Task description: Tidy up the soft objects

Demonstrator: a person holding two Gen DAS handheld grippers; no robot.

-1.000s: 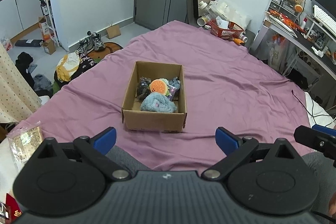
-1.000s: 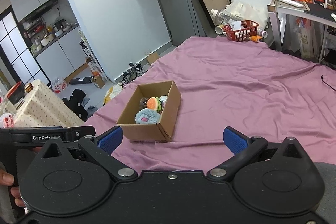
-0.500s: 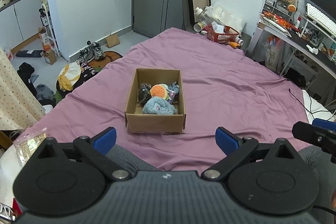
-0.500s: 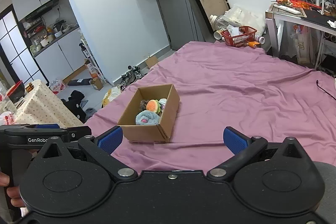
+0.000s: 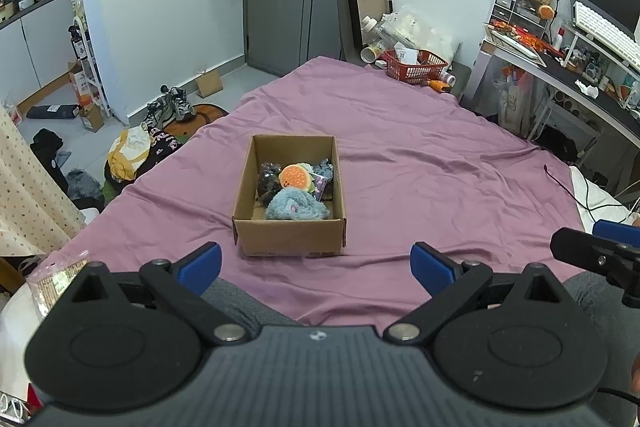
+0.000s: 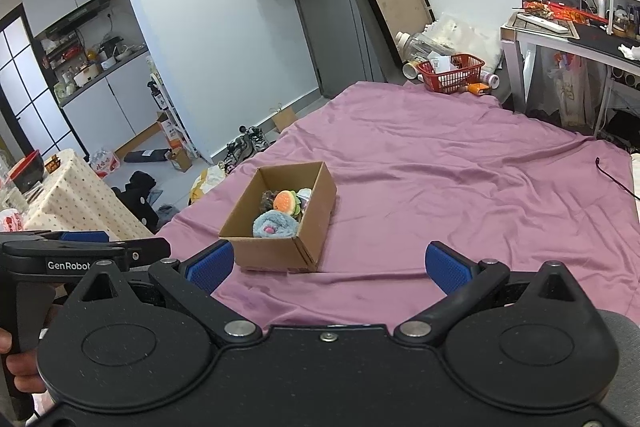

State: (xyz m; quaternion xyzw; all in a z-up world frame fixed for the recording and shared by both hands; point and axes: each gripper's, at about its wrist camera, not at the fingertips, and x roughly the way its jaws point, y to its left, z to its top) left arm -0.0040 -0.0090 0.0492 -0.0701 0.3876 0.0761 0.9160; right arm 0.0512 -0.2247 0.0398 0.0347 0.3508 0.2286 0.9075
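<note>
An open cardboard box sits on the purple bed sheet. Inside lie several soft toys: a fuzzy blue one, an orange burger plush and darker ones behind. My left gripper is open and empty, held back from the box near the bed's front edge. My right gripper is open and empty, to the right of the left one, also short of the box. Each gripper shows at the edge of the other's view.
A red basket sits at the bed's far end. A desk with clutter stands on the right. Shoes, bags and clothes lie on the floor left of the bed. A dotted tablecloth is at the near left.
Both grippers have pulled back and tilted up, so the box sits lower and smaller in view. Both stay open and empty. The box and toys have not moved.
</note>
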